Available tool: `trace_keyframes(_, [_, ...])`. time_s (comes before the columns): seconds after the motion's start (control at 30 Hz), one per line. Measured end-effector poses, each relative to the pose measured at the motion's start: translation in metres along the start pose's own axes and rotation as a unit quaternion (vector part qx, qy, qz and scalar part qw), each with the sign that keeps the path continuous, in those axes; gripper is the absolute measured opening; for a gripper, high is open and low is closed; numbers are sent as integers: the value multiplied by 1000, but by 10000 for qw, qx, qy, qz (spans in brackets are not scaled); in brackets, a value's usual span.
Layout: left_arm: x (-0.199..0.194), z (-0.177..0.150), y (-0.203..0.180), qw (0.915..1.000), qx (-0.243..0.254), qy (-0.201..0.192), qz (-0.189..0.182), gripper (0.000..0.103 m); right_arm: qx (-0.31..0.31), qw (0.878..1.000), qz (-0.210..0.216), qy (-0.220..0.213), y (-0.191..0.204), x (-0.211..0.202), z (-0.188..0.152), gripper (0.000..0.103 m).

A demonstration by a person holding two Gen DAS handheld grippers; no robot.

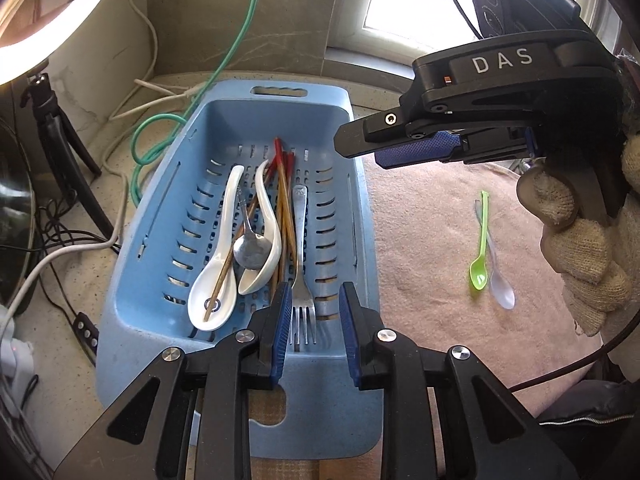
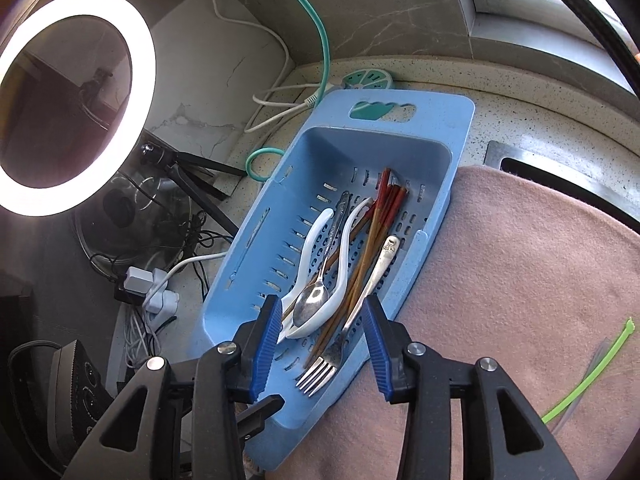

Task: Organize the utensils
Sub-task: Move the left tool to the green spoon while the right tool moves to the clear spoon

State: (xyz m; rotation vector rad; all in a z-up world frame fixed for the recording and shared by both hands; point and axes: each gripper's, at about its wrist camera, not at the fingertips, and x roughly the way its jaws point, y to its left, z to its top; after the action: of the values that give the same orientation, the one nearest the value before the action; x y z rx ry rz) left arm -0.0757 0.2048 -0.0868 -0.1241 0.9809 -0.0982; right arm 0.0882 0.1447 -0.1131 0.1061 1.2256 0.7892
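Observation:
A blue slotted basket [image 1: 132,272] [image 2: 460,140] holds two white soup spoons [image 1: 218,272], a metal spoon [image 1: 252,254] [image 2: 314,300], red-tipped chopsticks [image 1: 282,184] [image 2: 380,216] and a metal fork [image 1: 302,280] [image 2: 340,344]. My left gripper [image 1: 314,332] is open and empty over the basket's near end, around the fork's tines. My right gripper [image 2: 322,344] is open and empty above the basket; in the left wrist view [image 1: 360,152] it hovers at the right. A green plastic spoon [image 1: 480,264] [image 2: 588,368] and a clear plastic spoon [image 1: 500,288] lie on the pink cloth.
A pink cloth [image 1: 440,240] [image 2: 520,280] covers the counter right of the basket. A lit ring light [image 2: 76,100] on a tripod, cables, a green cord [image 2: 320,40] and a power strip [image 2: 368,78] crowd the left and back. A window sits behind.

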Motion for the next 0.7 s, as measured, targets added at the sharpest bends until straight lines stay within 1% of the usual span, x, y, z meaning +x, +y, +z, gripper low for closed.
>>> trace_keyframes(0.23, [-9, 4, -9, 9998, 67, -127, 98, 23, -448, 9984, -310, -147, -1, -18, -10, 38])
trace_keyframes(0.4, [-12, 5, -19, 9997, 100, -180, 115, 23, -754, 9953, -481, -368, -6, -40, -22, 38])
trace_keyframes(0.53, [-9, 5, -31, 9997, 183, -154, 105, 23, -695, 9946, -504, -588, -26, -64, -37, 38])
trace_keyframes(0.7, [-1, 4, -53, 9995, 299, -112, -7, 23, -715, 9912, -858, -717, -60, -92, -60, 38])
